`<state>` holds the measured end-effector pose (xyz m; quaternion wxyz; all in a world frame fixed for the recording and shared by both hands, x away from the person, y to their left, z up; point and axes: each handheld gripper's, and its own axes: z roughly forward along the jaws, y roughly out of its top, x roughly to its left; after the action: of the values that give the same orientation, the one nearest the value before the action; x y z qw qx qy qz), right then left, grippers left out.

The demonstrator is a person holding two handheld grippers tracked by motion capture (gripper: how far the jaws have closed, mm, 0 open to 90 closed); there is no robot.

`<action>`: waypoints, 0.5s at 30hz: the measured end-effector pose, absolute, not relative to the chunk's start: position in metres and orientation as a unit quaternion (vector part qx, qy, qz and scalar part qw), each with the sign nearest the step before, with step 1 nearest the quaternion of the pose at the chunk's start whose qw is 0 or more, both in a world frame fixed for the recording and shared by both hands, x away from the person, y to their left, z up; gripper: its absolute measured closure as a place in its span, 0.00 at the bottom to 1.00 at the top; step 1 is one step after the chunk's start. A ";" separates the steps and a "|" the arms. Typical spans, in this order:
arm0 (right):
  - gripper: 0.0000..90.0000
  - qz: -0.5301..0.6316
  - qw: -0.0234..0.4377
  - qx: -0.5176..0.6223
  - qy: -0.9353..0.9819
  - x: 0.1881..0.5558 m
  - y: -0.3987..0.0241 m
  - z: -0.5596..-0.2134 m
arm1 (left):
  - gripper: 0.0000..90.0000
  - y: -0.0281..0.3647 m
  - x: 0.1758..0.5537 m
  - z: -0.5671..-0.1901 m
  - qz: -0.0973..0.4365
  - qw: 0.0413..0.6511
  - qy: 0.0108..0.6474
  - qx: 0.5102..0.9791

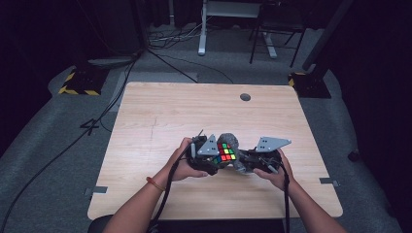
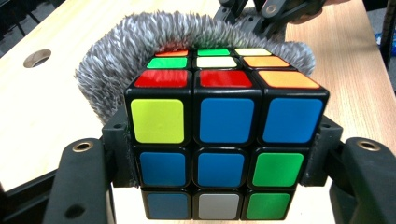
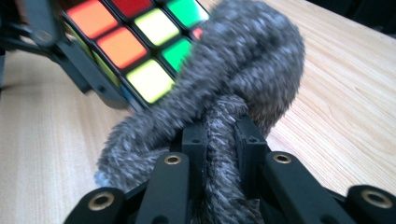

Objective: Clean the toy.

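So the wooden table [image 1: 160, 116] is bare apart from the action at its near edge. Left gripper [image 2: 224, 154] clamps the puzzle cube [image 2: 224, 135] by its sides, probably to steady it while the right gripper [image 3: 219, 140], pinched tight on the fuzzy grey duster [image 3: 243, 60], rubs it over the cube's far side. No containers anywhere.

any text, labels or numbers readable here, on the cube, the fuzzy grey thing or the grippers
None: no words, numbers or brand marks can be read.
Rubik's cube: plain coloured stickers, no logo visible.
Fuzzy grey cloth: no tag in view.
Left gripper and right gripper: bare black parts, unmarked.
Table: unmarked wood.
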<state>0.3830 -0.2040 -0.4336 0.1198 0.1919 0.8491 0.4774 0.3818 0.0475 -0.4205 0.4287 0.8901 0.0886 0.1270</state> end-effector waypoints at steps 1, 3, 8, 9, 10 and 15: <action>0.87 0.481 0.118 0.189 0.848 0.382 -0.204 -0.433 | 0.37 0.048 0.382 -0.421 0.126 0.427 0.087 0.891; 0.87 0.490 0.112 0.191 0.843 0.381 -0.205 -0.432 | 0.36 0.047 0.382 -0.423 0.127 0.423 0.087 0.893; 0.87 0.501 0.107 0.190 0.837 0.380 -0.206 -0.430 | 0.36 0.045 0.382 -0.427 0.129 0.411 0.089 0.898; 0.87 0.502 0.108 0.190 0.837 0.379 -0.206 -0.430 | 0.36 0.045 0.382 -0.427 0.128 0.410 0.090 0.899; 0.87 0.504 0.110 0.191 0.835 0.379 -0.206 -0.429 | 0.36 0.044 0.382 -0.427 0.127 0.410 0.091 0.899; 0.87 0.512 0.115 0.186 0.831 0.377 -0.205 -0.426 | 0.36 0.042 0.383 -0.430 0.128 0.399 0.091 0.903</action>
<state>0.3765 -0.2049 -0.4257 0.1150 0.1858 0.8308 0.5119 0.3831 0.0416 -0.4304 0.3995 0.9032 0.0908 0.1280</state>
